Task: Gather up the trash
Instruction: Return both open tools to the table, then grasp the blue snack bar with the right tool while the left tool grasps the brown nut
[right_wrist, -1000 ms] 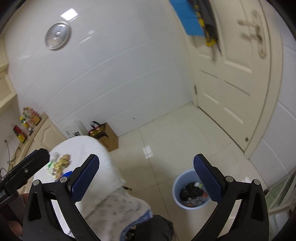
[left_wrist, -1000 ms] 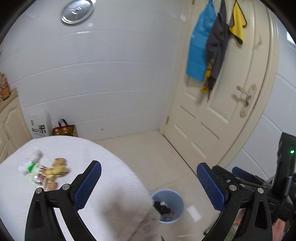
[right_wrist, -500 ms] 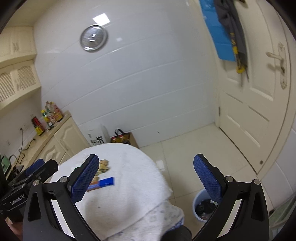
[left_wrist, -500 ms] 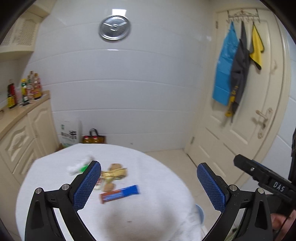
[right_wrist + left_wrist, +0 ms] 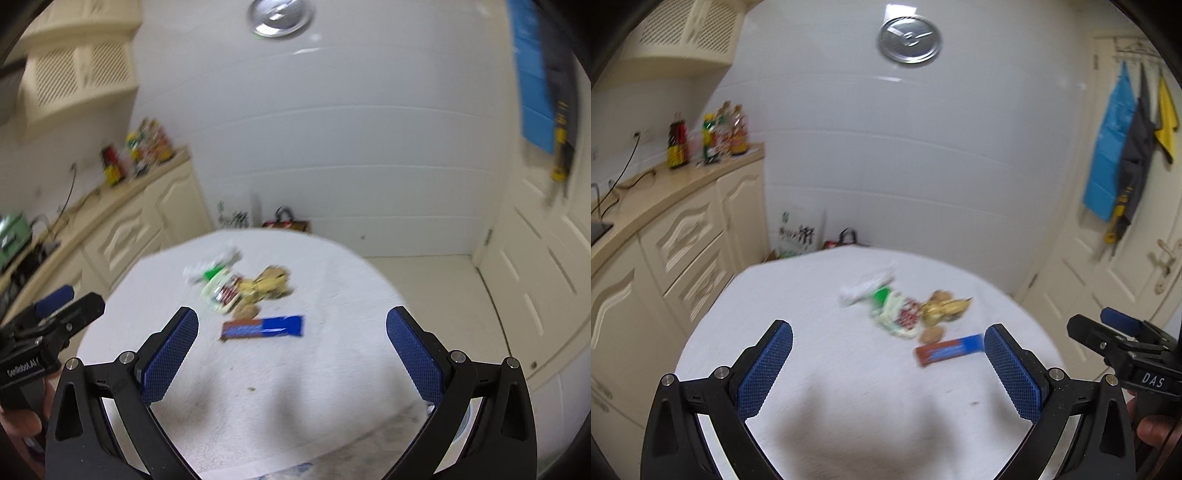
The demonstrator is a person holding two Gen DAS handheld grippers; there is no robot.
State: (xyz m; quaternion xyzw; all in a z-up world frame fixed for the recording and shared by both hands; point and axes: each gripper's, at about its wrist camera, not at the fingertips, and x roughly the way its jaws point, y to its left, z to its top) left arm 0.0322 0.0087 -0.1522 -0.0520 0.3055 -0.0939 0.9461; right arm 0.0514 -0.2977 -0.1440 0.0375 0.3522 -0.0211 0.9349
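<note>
A round table with a white cloth carries a small heap of trash. A brown and blue snack bar wrapper lies nearest me. Behind it sit gold wrappers, a red and pale green packet and a white crumpled wrapper. My left gripper hovers open over the near table, empty. My right gripper is open too, with nothing held. Each gripper appears at the edge of the other's view, the right gripper and the left gripper.
Cream cabinets with a counter and bottles stand at the left. Bags sit on the floor behind the table. A door with hanging cloths is at the right. A blue bin's rim shows low right.
Both views have swung left and up from the floor and the blue bin to the table. The trash heap now sits ahead of both open grippers.
</note>
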